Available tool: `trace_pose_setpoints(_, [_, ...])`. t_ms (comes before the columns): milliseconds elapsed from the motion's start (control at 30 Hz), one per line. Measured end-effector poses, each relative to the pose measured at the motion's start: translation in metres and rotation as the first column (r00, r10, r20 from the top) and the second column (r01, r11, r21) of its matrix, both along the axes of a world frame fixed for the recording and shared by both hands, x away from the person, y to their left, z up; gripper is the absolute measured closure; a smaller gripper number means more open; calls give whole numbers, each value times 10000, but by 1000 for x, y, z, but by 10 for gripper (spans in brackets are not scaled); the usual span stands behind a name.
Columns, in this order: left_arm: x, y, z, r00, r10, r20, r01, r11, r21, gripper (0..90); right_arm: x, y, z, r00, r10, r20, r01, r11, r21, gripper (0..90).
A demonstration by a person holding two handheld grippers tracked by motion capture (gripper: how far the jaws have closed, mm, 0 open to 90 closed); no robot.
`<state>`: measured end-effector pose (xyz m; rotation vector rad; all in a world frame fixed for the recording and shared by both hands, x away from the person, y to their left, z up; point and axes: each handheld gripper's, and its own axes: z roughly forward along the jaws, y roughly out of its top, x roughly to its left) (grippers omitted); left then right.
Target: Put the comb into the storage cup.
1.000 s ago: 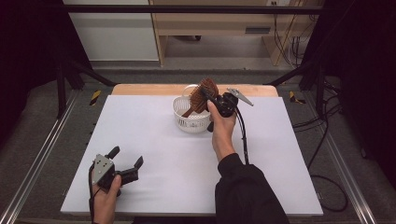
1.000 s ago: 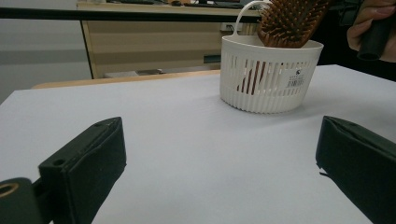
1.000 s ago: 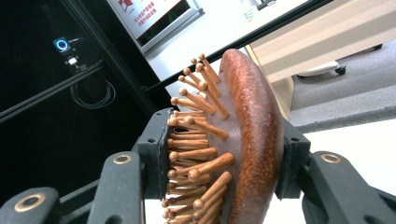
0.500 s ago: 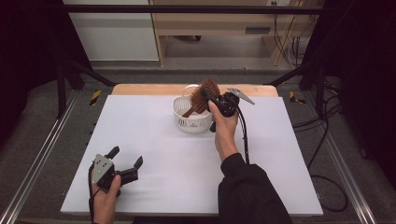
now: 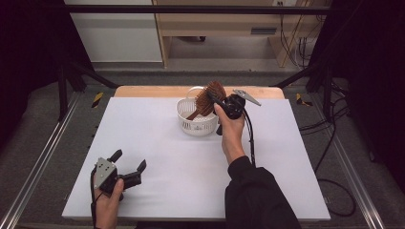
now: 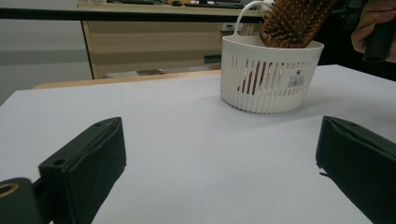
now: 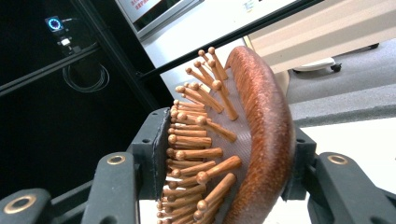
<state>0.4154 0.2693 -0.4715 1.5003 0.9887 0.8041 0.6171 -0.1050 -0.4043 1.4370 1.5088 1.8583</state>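
A wooden paddle hairbrush (image 5: 211, 97) leans in a white slotted basket (image 5: 193, 125) at the back middle of the table, handle down inside, head sticking out. My right gripper (image 5: 217, 101) is shut on the brush head. In the right gripper view one pad (image 7: 156, 144) presses the bristle tips and the other sits behind the wooden back (image 7: 266, 130). My left gripper (image 5: 129, 160) rests open near the front left of the table, nothing between its jaws. The left gripper view looks past that gripper (image 6: 219, 158) to the basket (image 6: 266, 79) and brush (image 6: 292, 21) beyond.
The white table top (image 5: 167, 157) has a wooden strip (image 5: 148, 90) along its far edge. Black frame posts (image 5: 64, 81) stand at both back corners. Cables (image 5: 329, 143) lie on the floor to the right, and a wooden shelf unit (image 5: 229, 28) stands behind.
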Motion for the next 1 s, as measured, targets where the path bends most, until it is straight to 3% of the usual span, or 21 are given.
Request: trace_pose_setpoints(1000, [0, -1, 0, 10000, -35, -38, 35, 10000, 13, 17, 5, -10, -6, 9993, 11, -377, -13, 10000, -72, 427])
